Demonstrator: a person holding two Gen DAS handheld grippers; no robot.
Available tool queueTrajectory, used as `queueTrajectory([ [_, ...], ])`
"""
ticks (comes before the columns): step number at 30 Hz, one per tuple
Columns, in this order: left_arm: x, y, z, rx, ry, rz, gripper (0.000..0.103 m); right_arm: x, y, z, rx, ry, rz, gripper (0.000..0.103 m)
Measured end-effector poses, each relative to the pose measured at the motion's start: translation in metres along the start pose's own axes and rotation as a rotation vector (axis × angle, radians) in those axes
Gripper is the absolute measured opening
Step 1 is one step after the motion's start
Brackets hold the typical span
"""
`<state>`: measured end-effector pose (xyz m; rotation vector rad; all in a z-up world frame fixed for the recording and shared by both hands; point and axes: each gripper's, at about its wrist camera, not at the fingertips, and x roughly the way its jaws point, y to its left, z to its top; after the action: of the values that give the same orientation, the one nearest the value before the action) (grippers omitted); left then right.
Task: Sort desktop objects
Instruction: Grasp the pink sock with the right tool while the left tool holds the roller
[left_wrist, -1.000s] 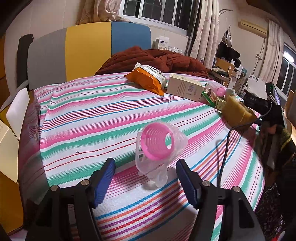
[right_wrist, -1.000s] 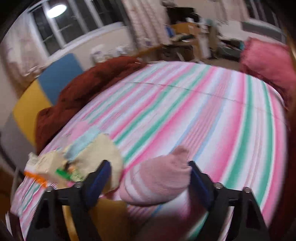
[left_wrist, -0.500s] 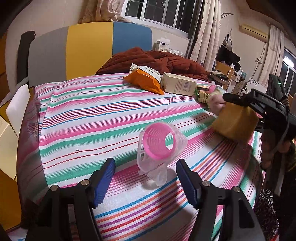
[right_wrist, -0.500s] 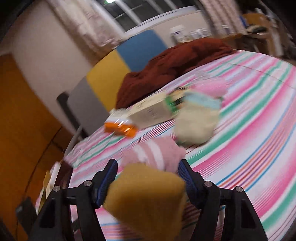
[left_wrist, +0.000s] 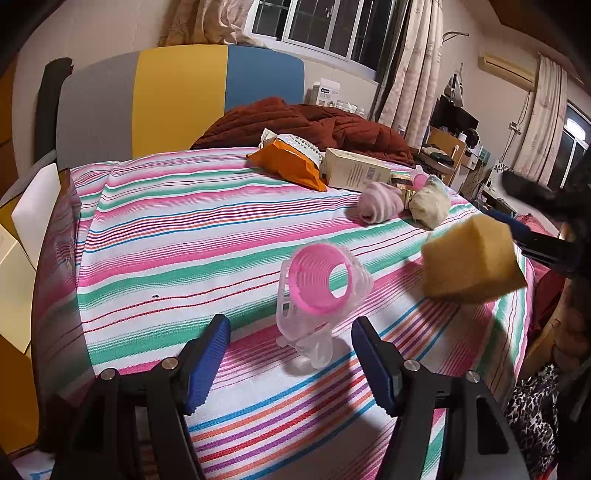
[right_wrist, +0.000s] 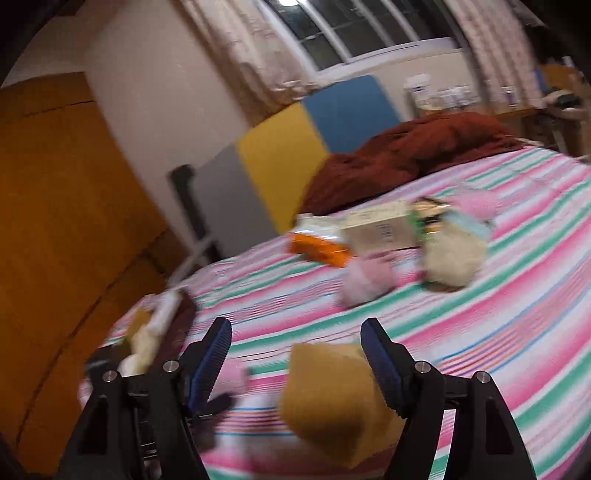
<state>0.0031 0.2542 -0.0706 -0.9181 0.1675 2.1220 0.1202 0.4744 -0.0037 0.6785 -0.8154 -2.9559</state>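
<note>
A pink hair roller in a clear plastic clip stands on the striped cloth, just beyond my left gripper, which is open with its fingers either side of the clip's foot. A yellow sponge sits tilted near the right edge. In the right wrist view the sponge lies between the wide-open fingers of my right gripper, closer to the right one. I cannot tell whether they touch. A pink sock ball and a beige sock lie side by side farther back.
An orange snack bag and a cream box lie at the back, in front of a dark red blanket. A grey, yellow and blue headboard stands behind. The cloth drops off at the left and right edges.
The right gripper has pulled back from the pink sock ball, which now lies beside the beige sock. The sponge has tipped onto a corner. The left gripper has hardly moved.
</note>
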Motion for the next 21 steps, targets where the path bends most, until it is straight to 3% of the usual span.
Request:
queueTrajectory([
  [8, -0.001, 0.001, 0.000, -0.008, -0.005, -0.007, 0.069, 0.001, 0.029, -0.007, 0.015, 0.017, 0.200, 0.081],
  [11, -0.001, 0.001, 0.000, -0.009, -0.006, -0.007, 0.069, 0.008, 0.033, -0.016, 0.005, 0.038, 0.207, 0.082],
  [16, -0.002, 0.002, 0.000, -0.017, -0.009, -0.014, 0.069, 0.003, 0.041, -0.016, -0.105, 0.015, 0.076, 0.084],
  [17, -0.002, 0.002, 0.000, -0.018, -0.008, -0.015, 0.069, 0.007, 0.042, -0.010, -0.147, 0.047, 0.010, 0.091],
  [19, -0.002, 0.002, 0.000, -0.019, -0.008, -0.015, 0.069, 0.018, 0.037, 0.001, -0.177, 0.087, -0.106, 0.093],
  [21, -0.001, 0.002, 0.000, -0.020, -0.008, -0.015, 0.069, 0.030, 0.027, 0.013, -0.147, 0.124, -0.102, 0.093],
])
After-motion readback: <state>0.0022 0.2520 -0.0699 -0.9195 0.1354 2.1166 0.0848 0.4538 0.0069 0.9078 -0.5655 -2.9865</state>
